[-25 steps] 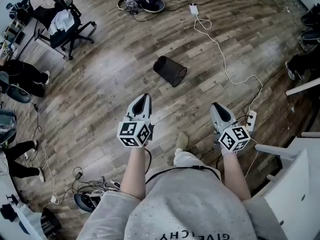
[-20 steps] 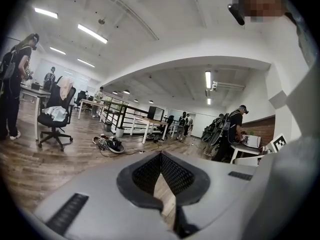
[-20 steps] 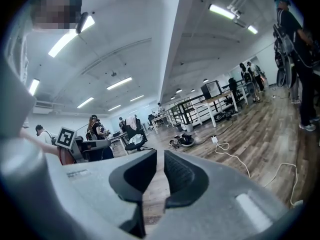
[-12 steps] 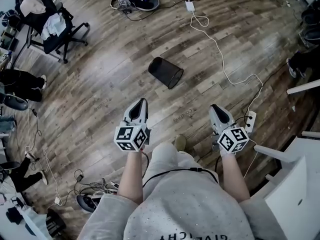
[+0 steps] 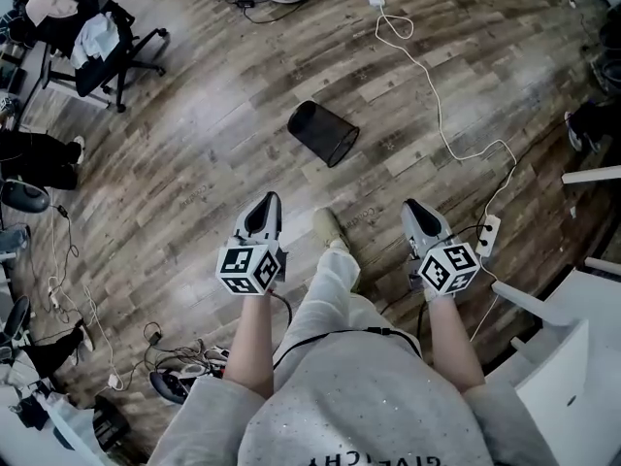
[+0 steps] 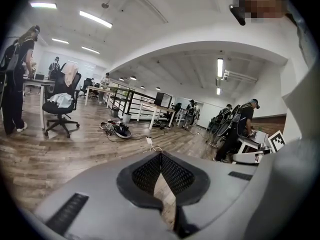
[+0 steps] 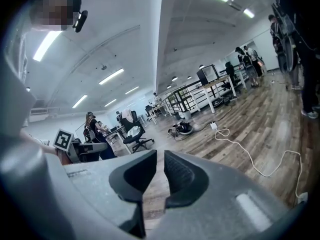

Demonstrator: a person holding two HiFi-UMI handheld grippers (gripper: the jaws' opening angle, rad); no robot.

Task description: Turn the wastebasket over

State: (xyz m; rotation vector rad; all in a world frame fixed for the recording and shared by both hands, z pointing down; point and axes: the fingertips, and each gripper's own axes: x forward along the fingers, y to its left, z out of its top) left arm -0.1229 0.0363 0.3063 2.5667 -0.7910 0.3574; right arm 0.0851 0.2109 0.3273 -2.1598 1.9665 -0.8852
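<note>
2 grippers flank your forward foot (image 5: 328, 226) in the head view. The wastebasket (image 5: 323, 132) lies on the floor (image 5: 194, 163) ahead of them, well apart from both and between the lines they point along.

It is on its side. Its long axis runs diagonally across the view, with the narrower closed base toward the upper left and the wider round mouth toward the lower right. It is black wire mesh, shaped as a tapered cylinder. The floor under it is grey-brown wood-grain plank with a dull sheen.

Your left gripper (image 5: 269, 200) points ahead with its jaws closed tip to tip. The left gripper view shows its ribbed black pads (image 6: 147, 173) meeting at the top, with only a wedge of floor visible below them. It has hold of nothing.

Your right gripper (image 5: 413, 206) also points ahead, its jaws a narrow slot apart. In the right gripper view bare planks show between the pads (image 7: 178, 171), and nothing sits in the gap.

Each grey moulded shell carries a cube (image 5: 250, 268) with black-and-white square markers at its back end.

1 white cable (image 5: 437, 115) snakes over the planks to the right of the wastebasket. It runs down to a white power strip (image 5: 488, 233) just beside your right gripper.
</note>
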